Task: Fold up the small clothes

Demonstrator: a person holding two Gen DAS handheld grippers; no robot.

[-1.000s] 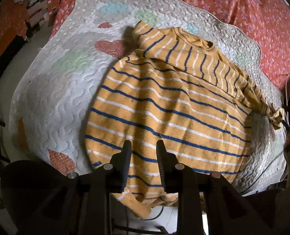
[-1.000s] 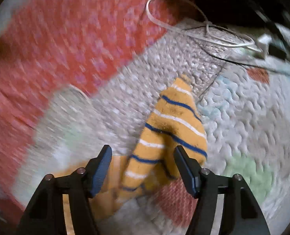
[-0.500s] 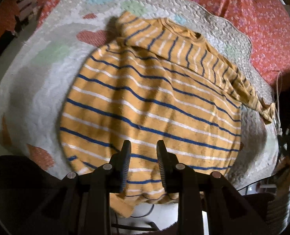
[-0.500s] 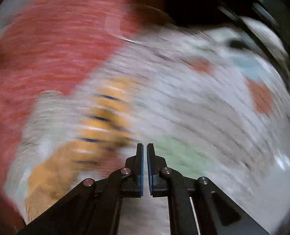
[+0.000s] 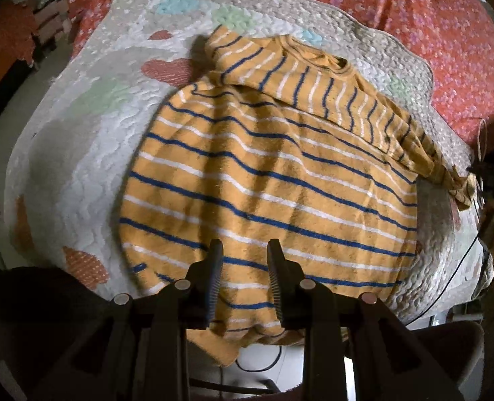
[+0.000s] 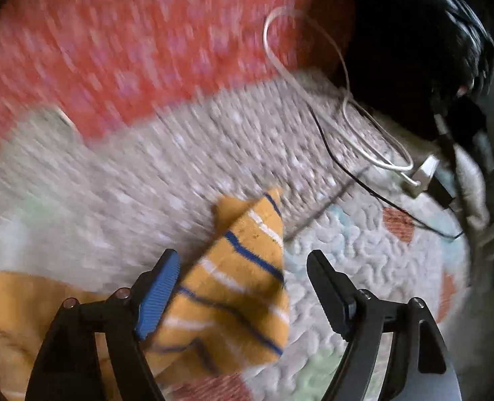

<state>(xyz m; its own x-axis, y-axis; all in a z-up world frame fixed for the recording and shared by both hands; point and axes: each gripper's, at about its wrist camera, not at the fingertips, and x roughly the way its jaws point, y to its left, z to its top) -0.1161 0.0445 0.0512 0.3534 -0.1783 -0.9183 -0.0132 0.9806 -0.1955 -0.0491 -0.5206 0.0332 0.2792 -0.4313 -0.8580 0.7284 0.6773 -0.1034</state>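
An orange sweater with blue and white stripes (image 5: 267, 180) lies spread on a white quilted blanket (image 5: 90, 140), its top part folded across toward the right. My left gripper (image 5: 243, 250) hovers open over the sweater's lower hem, holding nothing. In the right wrist view the sweater's striped sleeve end (image 6: 243, 274) lies on the blanket (image 6: 363, 250). My right gripper (image 6: 243, 264) is open, its jaws wide on either side of the sleeve, and does not hold it.
A red flowered bedspread (image 5: 447, 26) lies under the blanket at the back; it also shows in the right wrist view (image 6: 130, 50). A white cable with a plug (image 6: 373, 153) and a thin black wire (image 6: 347, 167) lie beyond the sleeve. A dark object (image 6: 414, 50) sits at the far right.
My right gripper was shut half a second ago and has opened wide, now straddling the sleeve end. The left gripper has shifted slightly over the hem, staying open.
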